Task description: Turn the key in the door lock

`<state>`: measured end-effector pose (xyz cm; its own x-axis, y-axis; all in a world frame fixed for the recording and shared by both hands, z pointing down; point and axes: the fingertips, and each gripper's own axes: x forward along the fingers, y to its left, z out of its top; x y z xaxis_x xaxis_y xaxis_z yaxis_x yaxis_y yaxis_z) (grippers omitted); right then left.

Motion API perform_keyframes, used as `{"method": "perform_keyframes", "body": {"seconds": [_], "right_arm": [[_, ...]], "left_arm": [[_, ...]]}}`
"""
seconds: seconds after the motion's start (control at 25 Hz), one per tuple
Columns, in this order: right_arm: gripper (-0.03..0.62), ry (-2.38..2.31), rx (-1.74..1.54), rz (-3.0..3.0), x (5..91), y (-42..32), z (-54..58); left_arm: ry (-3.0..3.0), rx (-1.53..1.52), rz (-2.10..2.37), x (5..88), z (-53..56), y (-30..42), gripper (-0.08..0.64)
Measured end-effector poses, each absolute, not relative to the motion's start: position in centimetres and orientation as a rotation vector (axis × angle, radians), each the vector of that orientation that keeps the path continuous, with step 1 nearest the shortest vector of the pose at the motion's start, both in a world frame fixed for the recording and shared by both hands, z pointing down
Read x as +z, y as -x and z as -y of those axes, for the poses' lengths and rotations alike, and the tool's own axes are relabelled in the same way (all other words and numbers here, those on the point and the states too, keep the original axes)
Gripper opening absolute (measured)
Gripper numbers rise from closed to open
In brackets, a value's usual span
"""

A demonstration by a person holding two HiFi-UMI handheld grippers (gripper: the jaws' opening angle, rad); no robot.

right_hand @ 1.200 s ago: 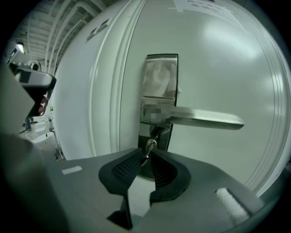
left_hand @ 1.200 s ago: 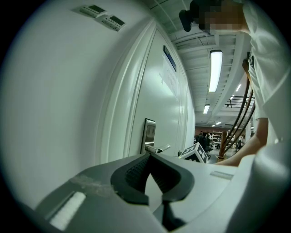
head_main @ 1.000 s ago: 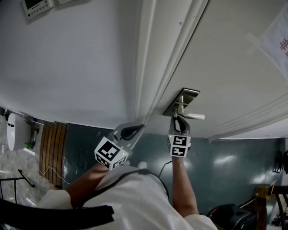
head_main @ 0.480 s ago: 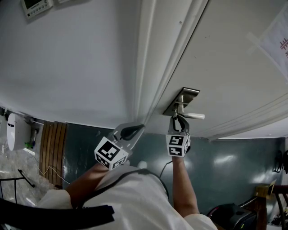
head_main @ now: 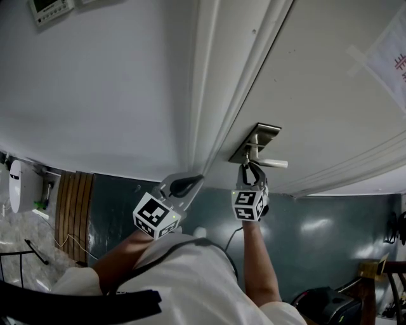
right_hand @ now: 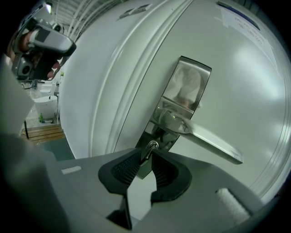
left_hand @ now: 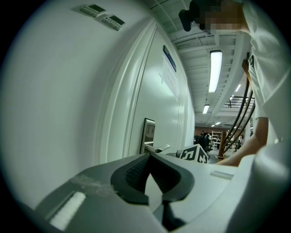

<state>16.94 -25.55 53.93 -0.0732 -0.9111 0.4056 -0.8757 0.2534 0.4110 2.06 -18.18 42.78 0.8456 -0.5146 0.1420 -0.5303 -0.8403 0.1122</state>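
Observation:
A steel lock plate (head_main: 257,141) with a lever handle (head_main: 271,164) sits on the white door (head_main: 317,95). In the right gripper view a small metal key (right_hand: 150,146) sticks out of the plate (right_hand: 187,86) just below the lever (right_hand: 211,142). My right gripper (right_hand: 146,157) is shut on that key, its pads pinching the key's head. From the head view this gripper (head_main: 252,167) points at the plate from below. My left gripper (head_main: 195,180) rests shut and holding nothing beside the door frame (head_main: 219,108), left of the lock. Its pads (left_hand: 136,170) meet at the tips.
A sheet of paper (head_main: 388,58) is taped to the door at upper right. A control panel (head_main: 53,10) hangs on the white wall left of the frame. Wooden slats (head_main: 73,212) and a white bin (head_main: 22,186) stand at the far left on the green floor.
My right gripper has rolled about its own axis while on the key; its marker cube has tilted and shifted slightly left. The left gripper has stayed where it was.

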Motion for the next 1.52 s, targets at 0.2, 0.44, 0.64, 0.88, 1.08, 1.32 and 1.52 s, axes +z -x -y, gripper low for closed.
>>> {"method": "perform_keyframes", "body": {"seconds": [0.2,0.44,0.64,0.88,1.08,1.32,1.52], "right_arm": [[0.08,-1.59,-0.115,1.916,53.94,-16.88,25.56],[0.078,-1.571,-0.144,1.902,53.91,-16.84,25.55],[0.078,-1.547,-0.158,1.888,54.07,-16.83,25.57],[0.077,-1.519,-0.189,1.879,54.03,-16.74,25.6],[0.06,-1.48,-0.238,1.843,54.15,-16.63,25.56],[0.06,-1.427,-0.284,1.815,54.21,-16.52,25.47],[0.06,-1.327,-0.365,1.77,54.48,-16.36,25.4]], "left_arm": [[-2.874,0.154,0.824,42.79,18.15,-2.03,0.006],[-2.87,0.147,0.829,42.8,18.07,-1.92,0.006],[-2.867,0.142,0.835,42.81,18.05,-1.85,0.006],[-2.866,0.138,0.836,42.76,17.94,-1.9,0.006],[-2.864,0.135,0.844,42.76,18.0,-1.72,0.006],[-2.862,0.12,0.851,42.61,17.89,-1.65,0.006],[-2.858,0.108,0.858,42.58,17.83,-1.47,0.006]]}}
